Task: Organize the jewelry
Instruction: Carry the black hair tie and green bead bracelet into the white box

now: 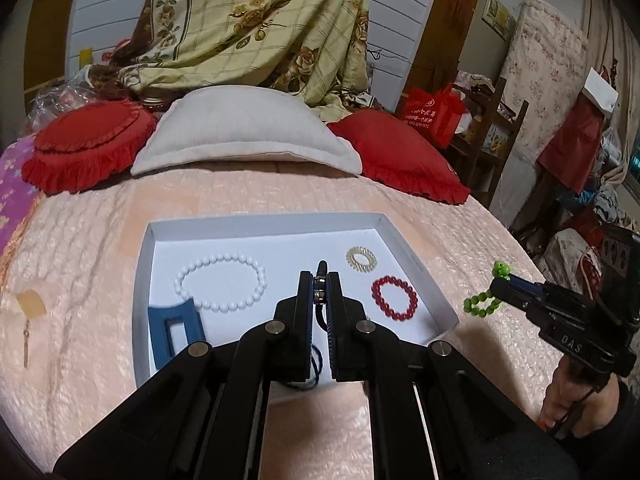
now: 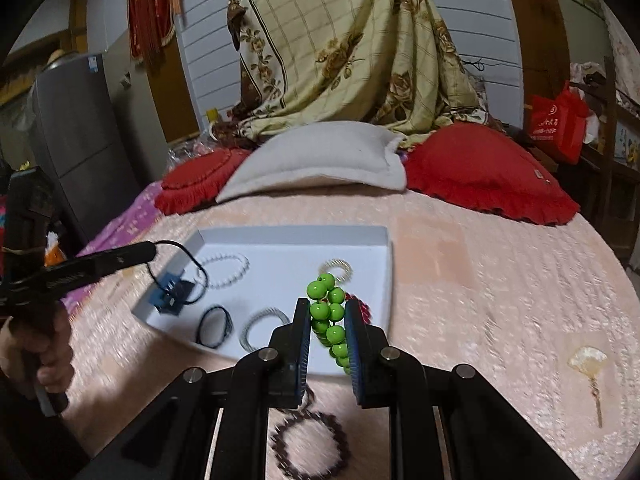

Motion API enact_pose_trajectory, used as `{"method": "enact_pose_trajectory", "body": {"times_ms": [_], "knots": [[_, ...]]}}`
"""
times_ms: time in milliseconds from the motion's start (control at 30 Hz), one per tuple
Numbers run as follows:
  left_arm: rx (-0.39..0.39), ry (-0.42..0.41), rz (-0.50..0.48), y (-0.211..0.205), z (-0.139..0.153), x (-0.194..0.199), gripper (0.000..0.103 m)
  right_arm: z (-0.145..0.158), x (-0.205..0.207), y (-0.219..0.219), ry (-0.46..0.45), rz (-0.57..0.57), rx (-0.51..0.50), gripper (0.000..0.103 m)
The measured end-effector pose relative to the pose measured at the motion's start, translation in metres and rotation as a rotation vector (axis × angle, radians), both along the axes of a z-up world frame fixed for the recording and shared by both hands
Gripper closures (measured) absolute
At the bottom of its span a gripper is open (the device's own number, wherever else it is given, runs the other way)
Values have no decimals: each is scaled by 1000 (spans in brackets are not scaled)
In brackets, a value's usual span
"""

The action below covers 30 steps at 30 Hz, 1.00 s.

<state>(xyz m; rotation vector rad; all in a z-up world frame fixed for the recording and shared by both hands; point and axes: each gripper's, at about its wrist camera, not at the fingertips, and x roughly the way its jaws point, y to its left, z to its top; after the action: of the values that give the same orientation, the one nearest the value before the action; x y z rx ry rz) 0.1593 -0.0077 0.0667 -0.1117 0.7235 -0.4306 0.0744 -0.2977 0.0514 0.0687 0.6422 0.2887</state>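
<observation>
A white tray [image 1: 416, 264] lies on the pink bedspread. In it lie a white bead bracelet [image 1: 220, 280], a gold ring-shaped piece [image 1: 361, 258], a red bead bracelet [image 1: 394, 299] and a blue clip [image 1: 176, 330]. My left gripper [image 1: 320, 292] is shut on a dark cord with a small metal piece [image 1: 319, 294], over the tray. My right gripper [image 2: 328, 316] is shut on a green bead bracelet [image 2: 329, 312], just above the tray's near right part. A black band [image 2: 215, 326] and a grey band [image 2: 262, 328] also lie in the tray [image 2: 376, 236].
A dark brown bead bracelet [image 2: 310, 446] lies on the bed below my right gripper. A pale fan-shaped hairpin [image 2: 588, 364] lies on the bed to the right. A grey pillow [image 1: 244, 136] and red cushions [image 1: 88, 148] stand behind the tray.
</observation>
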Motion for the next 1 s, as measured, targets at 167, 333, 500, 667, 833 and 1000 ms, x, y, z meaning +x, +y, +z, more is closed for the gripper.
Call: {"method": "enact_pose_trajectory", "body": {"times_ms": [167,333,500,667,833,1000], "knots": [[31,14,-16,-15,-13,30,99,-1,28,8,29,14,59,87],[46,63,-4,-22,-47,58,99,-15,69,30,91,39,53,87],[84,146,29,-17,-80,76,99,-32,113,55,168,65,66,87],[115,189,45,-16,-91,76,99,-55,151,80,279,65,61,87],[147,206,53,-13,-97,74,99,-71,174,90,330,45,20,87],[153,211,65,-13,-98,74,98,-89,184,82,366,25,39,87]]}}
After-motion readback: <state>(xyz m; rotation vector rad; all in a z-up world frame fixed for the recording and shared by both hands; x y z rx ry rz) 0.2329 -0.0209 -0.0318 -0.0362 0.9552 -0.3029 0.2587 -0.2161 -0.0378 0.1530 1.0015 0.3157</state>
